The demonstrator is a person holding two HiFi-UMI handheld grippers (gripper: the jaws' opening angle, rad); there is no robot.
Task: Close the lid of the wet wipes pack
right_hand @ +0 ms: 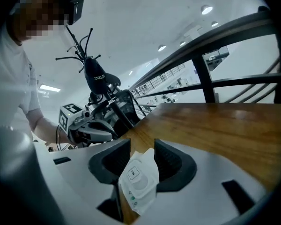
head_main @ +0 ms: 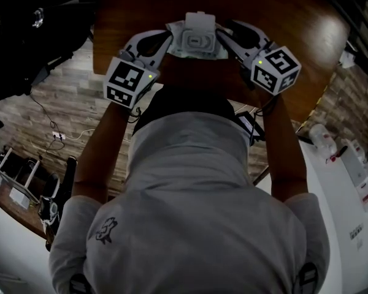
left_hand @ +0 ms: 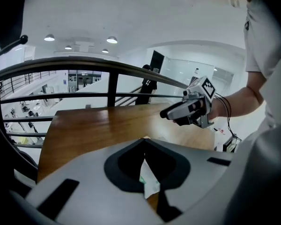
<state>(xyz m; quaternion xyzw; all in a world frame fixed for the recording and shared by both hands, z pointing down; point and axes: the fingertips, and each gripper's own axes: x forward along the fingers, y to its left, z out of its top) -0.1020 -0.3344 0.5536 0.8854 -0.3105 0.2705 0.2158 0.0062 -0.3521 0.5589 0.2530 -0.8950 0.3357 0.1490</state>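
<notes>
Pinched shut on the edge of the soft white wet wipes pack [head_main: 199, 41] go the left gripper [left_hand: 144, 144] jaws. The right gripper [right_hand: 143, 146] jaws stand apart around it, white lid [head_main: 200, 22] flipped up, upper centre of the head view over the brown wooden table [head_main: 294, 23].

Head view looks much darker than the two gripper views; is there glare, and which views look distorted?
Head view: dim, corners black, a soft sheen on the wooden table. Left gripper view: bright, the wide lens seems to bow the railing, edges dark. Right gripper view: bright too, black rim, wet wipes pack close and sharp.
</notes>
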